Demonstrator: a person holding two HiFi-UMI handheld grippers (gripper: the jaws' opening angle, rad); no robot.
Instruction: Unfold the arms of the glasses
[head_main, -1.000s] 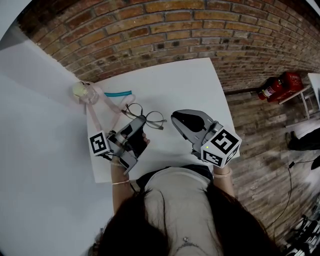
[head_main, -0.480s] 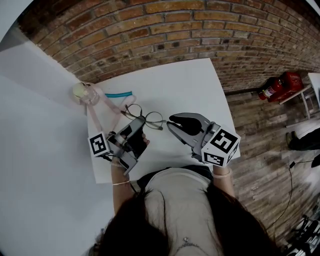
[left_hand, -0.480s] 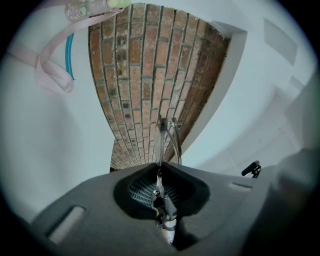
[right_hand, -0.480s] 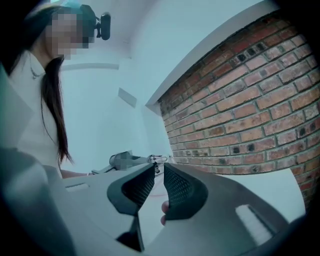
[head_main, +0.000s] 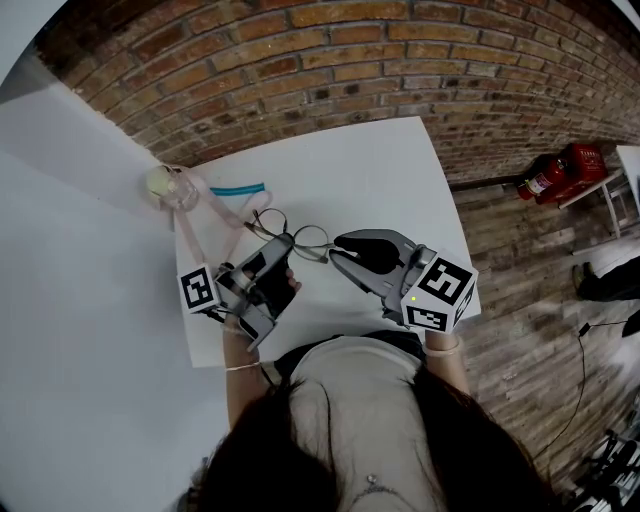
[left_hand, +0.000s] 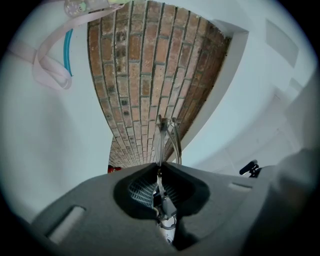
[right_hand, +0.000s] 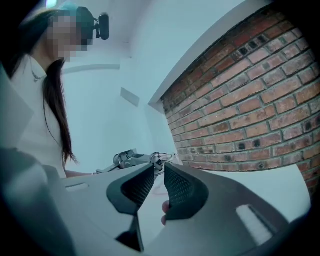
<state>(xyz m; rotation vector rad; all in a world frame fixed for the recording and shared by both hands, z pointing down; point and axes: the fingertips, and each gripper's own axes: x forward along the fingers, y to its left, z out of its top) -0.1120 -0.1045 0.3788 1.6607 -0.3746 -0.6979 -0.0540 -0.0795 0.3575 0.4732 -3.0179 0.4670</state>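
Glasses (head_main: 303, 240) at mid-table (head_main: 370, 180), left gripper (head_main: 283, 241) on their left, right gripper (head_main: 334, 251) just right; bottle (head_main: 163, 183) at the far-left corner, brick wall (head_main: 400, 60) behind.

Left gripper (head_main: 281, 241) clamped shut; right gripper (head_main: 337, 250) slightly parted, pointing toward it.

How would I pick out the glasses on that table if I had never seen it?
Start at the white table below the brick wall. Near its middle the left gripper clamps the glasses, with the right gripper just beside them. They are the only thin wire frame with clear lenses, unlike the pink strap and teal tube nearer the wall.
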